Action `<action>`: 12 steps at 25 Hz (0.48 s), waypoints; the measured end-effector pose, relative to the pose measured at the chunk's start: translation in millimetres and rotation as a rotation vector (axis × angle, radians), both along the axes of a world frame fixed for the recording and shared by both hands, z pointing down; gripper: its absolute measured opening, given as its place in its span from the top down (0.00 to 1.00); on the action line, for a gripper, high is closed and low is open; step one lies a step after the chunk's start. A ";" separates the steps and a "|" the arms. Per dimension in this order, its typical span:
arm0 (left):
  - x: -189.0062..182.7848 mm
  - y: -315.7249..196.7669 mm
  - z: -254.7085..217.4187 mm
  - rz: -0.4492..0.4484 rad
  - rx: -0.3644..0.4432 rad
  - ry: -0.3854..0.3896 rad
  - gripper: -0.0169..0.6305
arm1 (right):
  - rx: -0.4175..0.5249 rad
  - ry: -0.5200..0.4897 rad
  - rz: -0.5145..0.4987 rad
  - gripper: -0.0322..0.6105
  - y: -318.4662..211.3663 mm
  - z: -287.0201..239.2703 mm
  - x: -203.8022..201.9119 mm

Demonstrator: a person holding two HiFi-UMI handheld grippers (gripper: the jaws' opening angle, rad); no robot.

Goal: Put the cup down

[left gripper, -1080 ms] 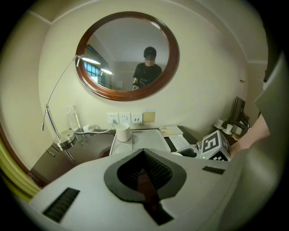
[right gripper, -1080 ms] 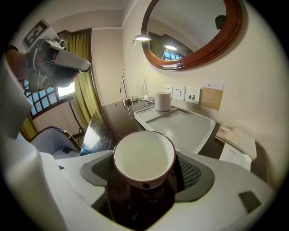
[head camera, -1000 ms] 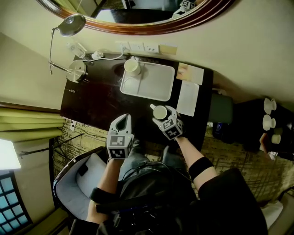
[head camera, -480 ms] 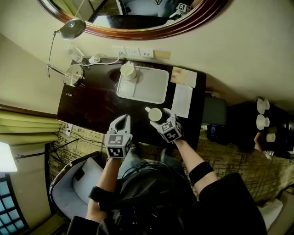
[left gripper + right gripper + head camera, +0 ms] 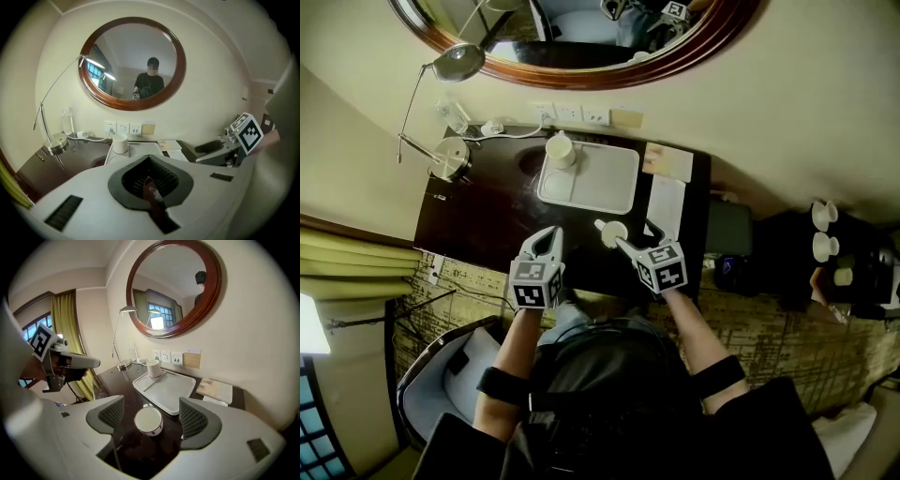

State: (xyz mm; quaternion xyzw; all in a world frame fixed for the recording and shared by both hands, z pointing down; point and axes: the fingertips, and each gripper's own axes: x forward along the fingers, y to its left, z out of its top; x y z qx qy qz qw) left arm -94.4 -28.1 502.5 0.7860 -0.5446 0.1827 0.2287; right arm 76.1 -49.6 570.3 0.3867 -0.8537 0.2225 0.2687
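My right gripper (image 5: pixel 636 234) has its jaws apart, just now narrowing a little, pads clear of the white cup (image 5: pixel 149 420) seen between them. The cup sits upright on the dark desk (image 5: pixel 487 220), lower centre of the right gripper view, just below the white tray (image 5: pixel 591 183). Left gripper (image 5: pixel 151 185): jaws together, nothing in them, left of centre in the head view.

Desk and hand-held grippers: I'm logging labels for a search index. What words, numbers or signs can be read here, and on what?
No text reads clearly.
Left marker cube: black-and-white squares, no letters.
Right marker cube: the same.
Card and sheet: any print is too small to read.
Cup: dark marks on its side, too blurred.
Wall sockets: nothing legible.
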 end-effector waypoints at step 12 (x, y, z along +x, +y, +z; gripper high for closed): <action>-1.6 0.7 -2.4 0.047 -0.003 0.026 0.97 | 0.042 -0.003 0.220 0.89 1.6 -40.3 38.6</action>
